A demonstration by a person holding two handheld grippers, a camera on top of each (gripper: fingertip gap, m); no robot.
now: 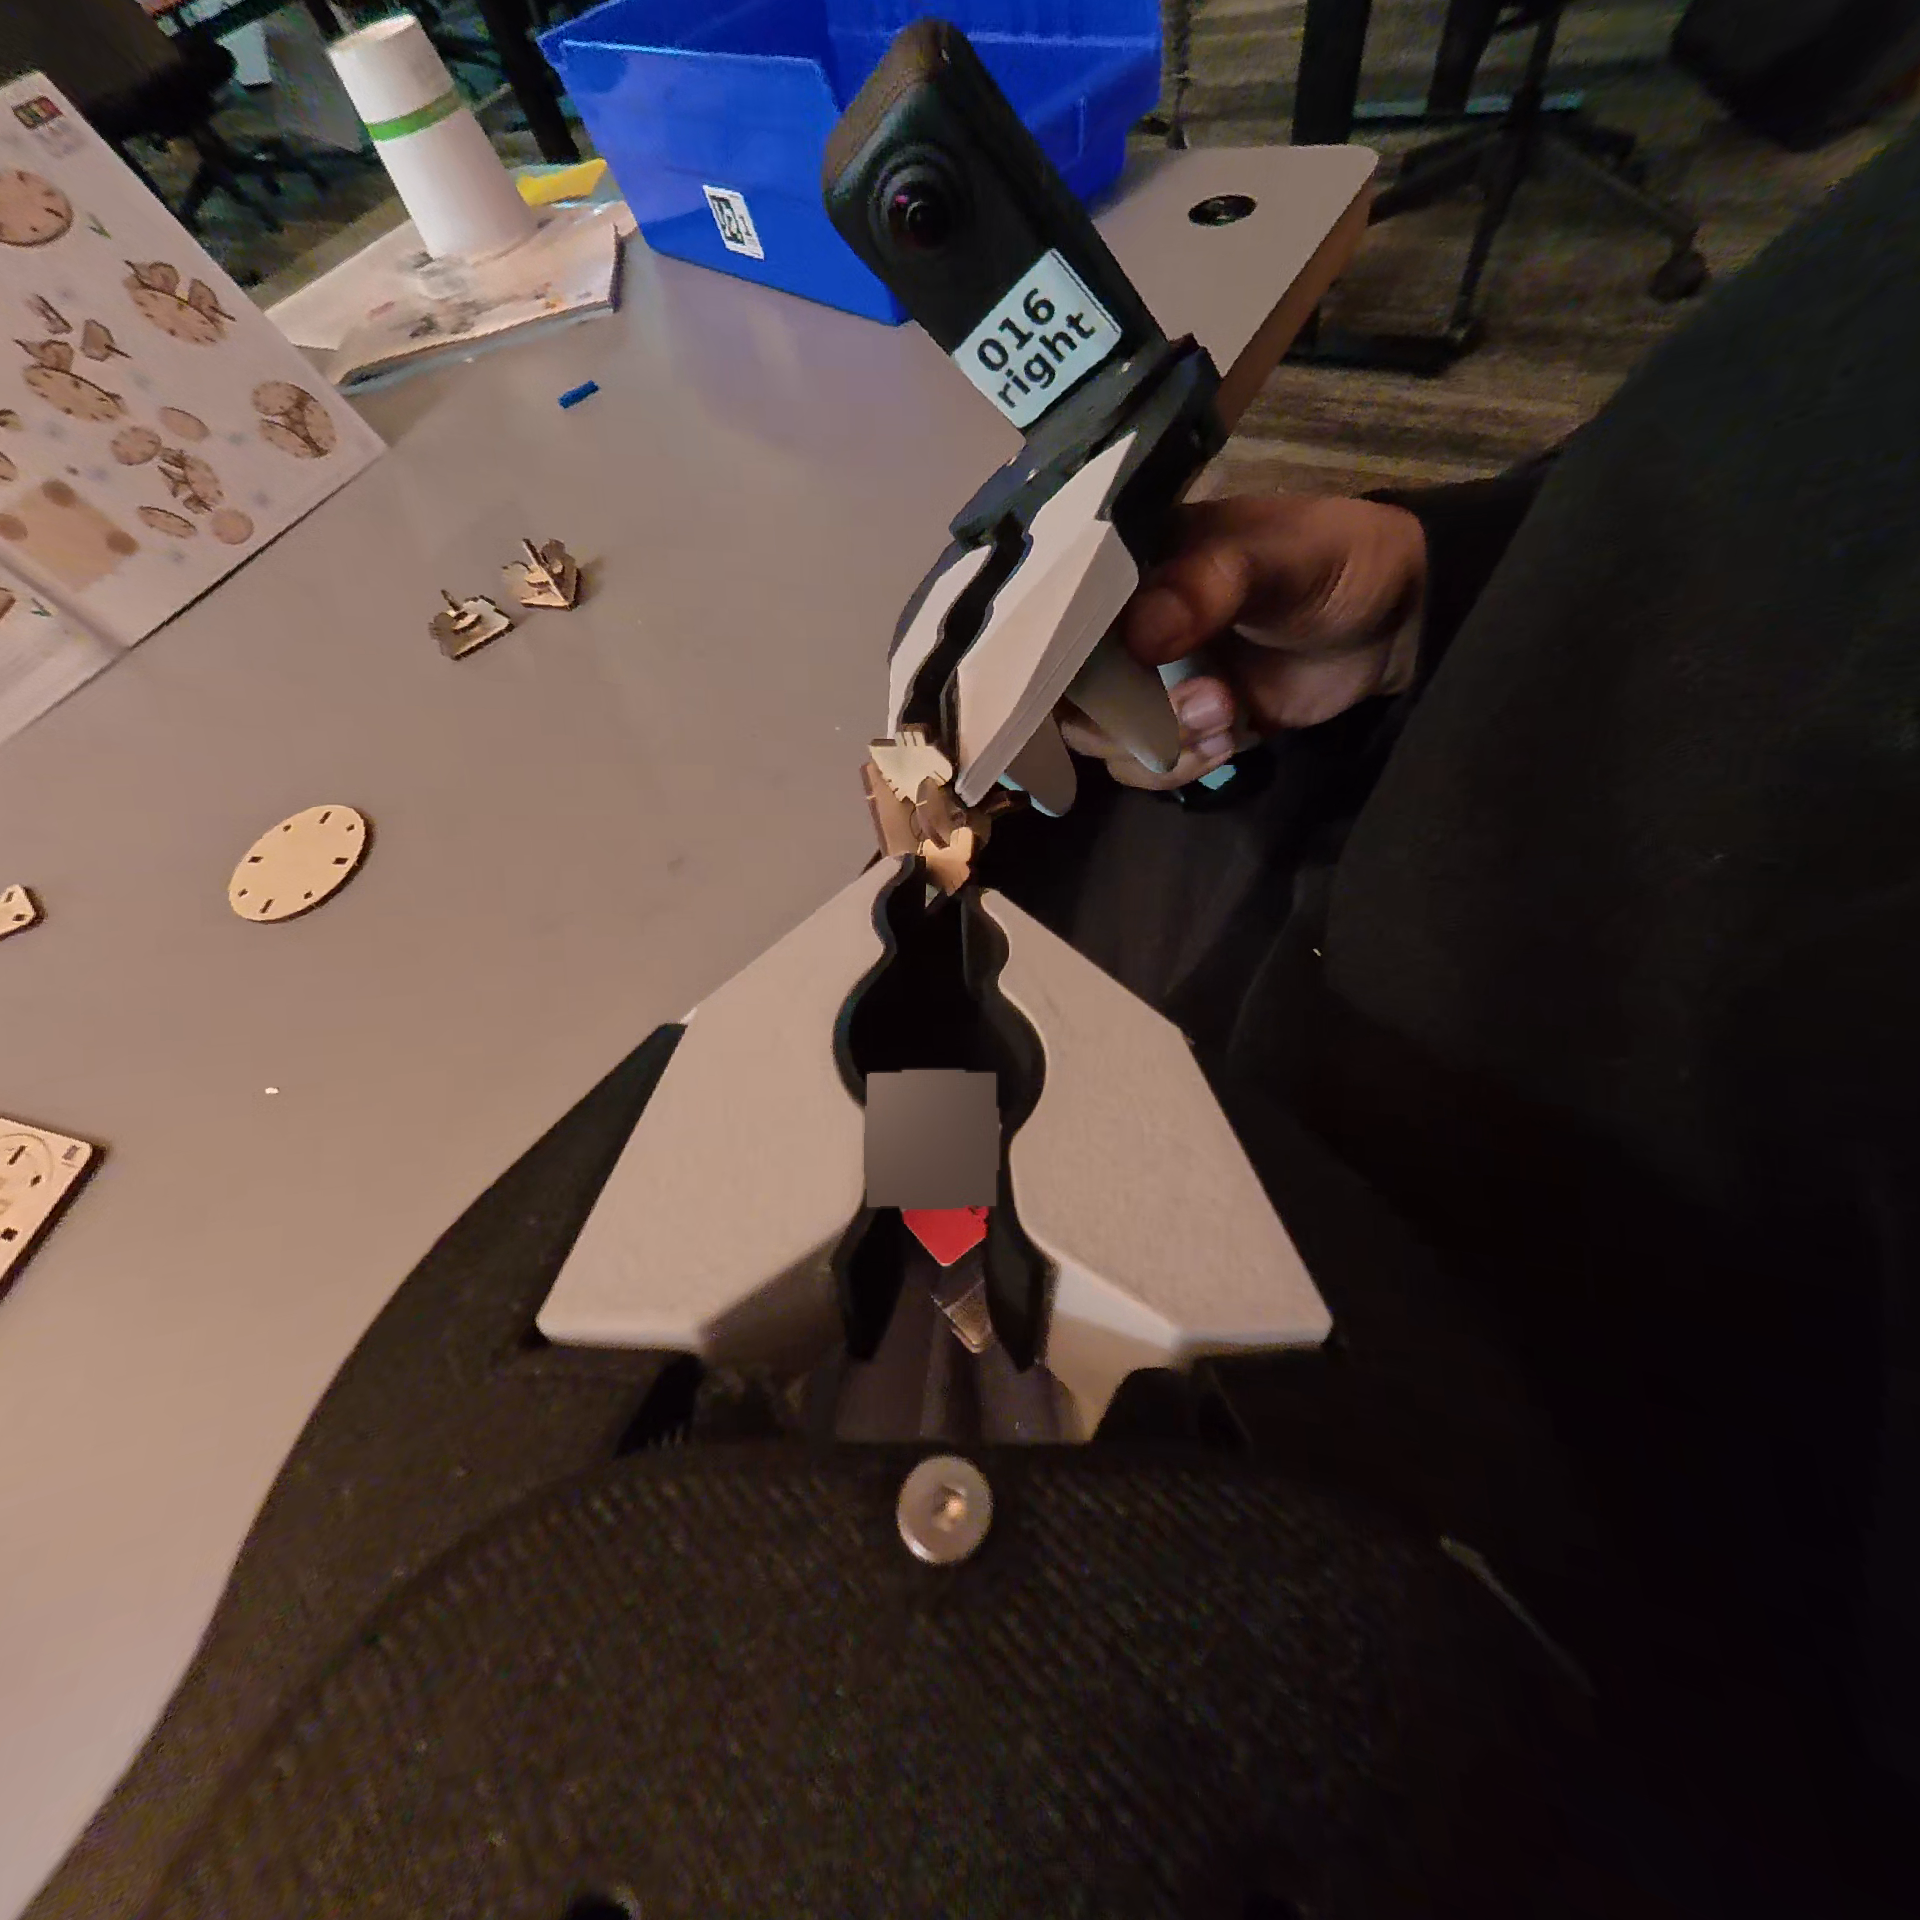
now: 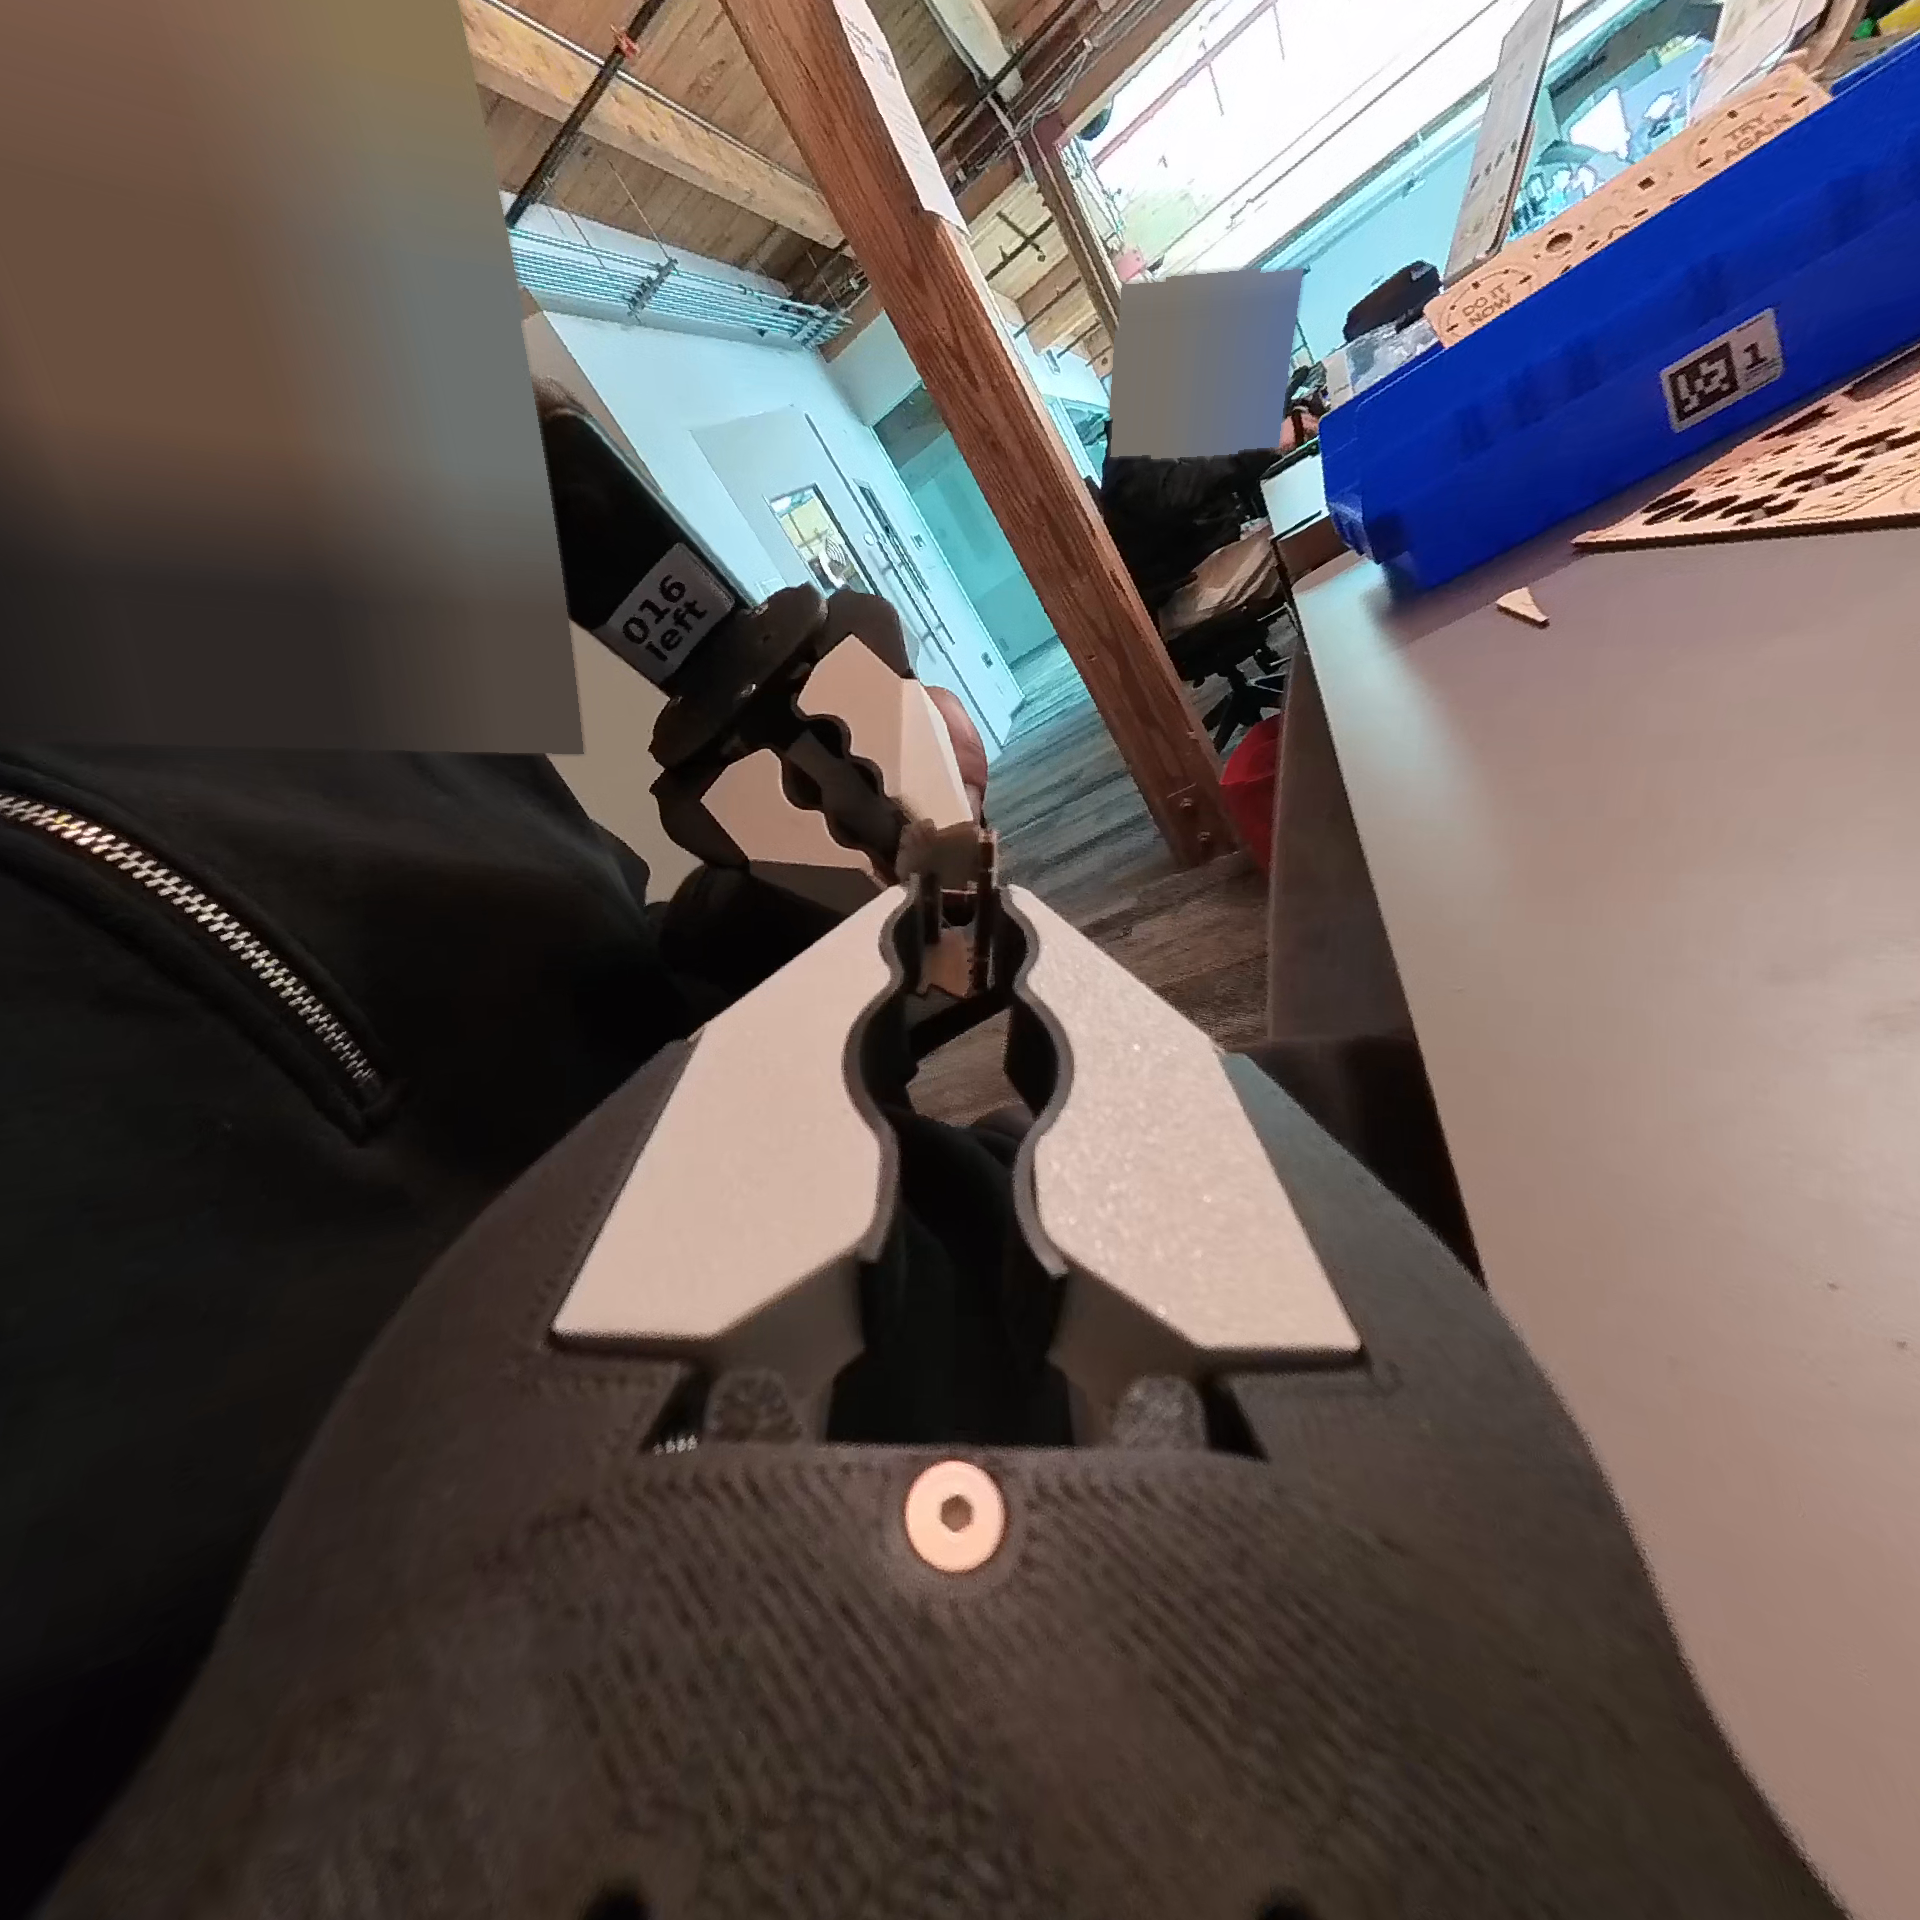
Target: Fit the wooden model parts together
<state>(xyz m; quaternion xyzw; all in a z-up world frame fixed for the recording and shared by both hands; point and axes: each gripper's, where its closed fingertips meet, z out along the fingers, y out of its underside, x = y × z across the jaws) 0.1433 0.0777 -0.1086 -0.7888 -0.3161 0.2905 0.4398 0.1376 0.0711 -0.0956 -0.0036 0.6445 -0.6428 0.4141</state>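
Meeting beyond the table edge [image 1: 582,1122], both hand-held grippers clamp one wooden assembly [image 1: 920,805].

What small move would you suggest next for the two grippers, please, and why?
Probably ease the left gripper gently toward the right gripper, keeping both closed: each grips part of one small wooden assembly, held off the table edge, so the pieces look part-joined.
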